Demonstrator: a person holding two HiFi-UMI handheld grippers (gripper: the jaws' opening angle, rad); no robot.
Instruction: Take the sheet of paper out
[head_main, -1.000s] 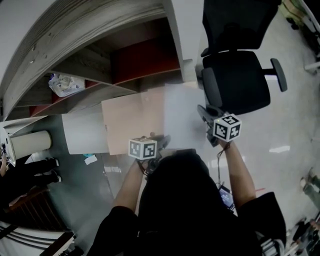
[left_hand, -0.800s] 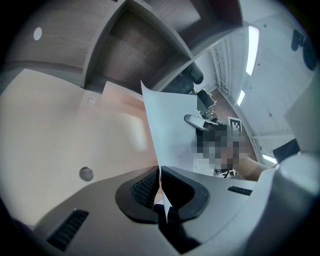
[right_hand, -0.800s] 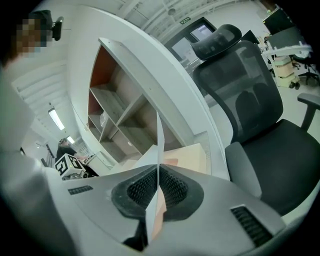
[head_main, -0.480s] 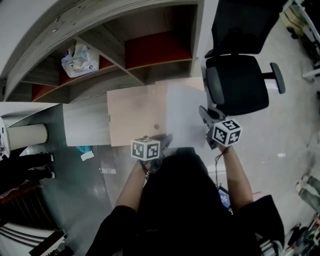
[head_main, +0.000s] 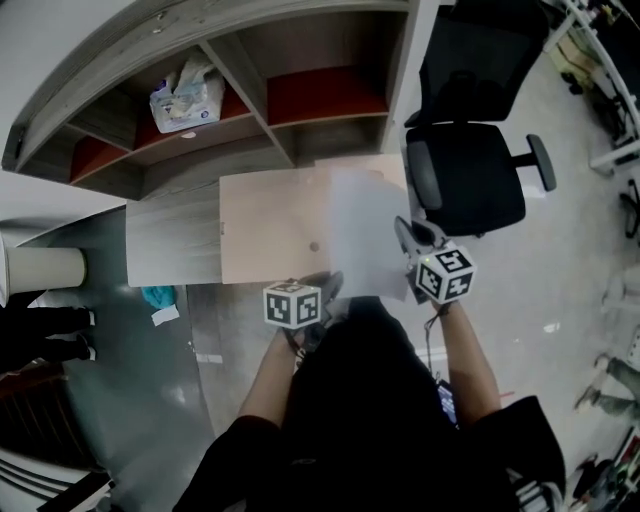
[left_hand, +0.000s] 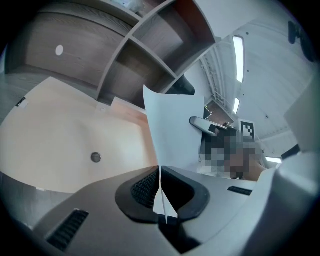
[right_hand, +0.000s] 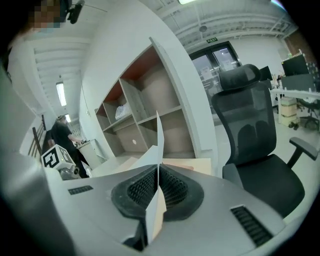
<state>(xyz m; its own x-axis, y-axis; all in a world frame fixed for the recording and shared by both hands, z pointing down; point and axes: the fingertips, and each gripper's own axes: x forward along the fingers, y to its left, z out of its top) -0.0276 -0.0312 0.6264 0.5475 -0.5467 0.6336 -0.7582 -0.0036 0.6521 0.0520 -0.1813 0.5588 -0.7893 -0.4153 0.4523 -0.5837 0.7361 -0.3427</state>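
The left tongs (head_main: 329, 284) and right tongs (head_main: 405, 233) pinch the sheet of paper (head_main: 365, 235) mid-frame, overlapping a tan board (head_main: 270, 235), with shelves (head_main: 270, 95) above, a chair (head_main: 470, 175) at right, and its lower edge hidden by the person's head (head_main: 365, 390).

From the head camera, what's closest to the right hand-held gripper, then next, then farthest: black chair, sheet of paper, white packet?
1. sheet of paper: pinched by the right hand-held gripper.
2. black chair: just beside it, on the right.
3. white packet: far away, on the upper-left shelf.
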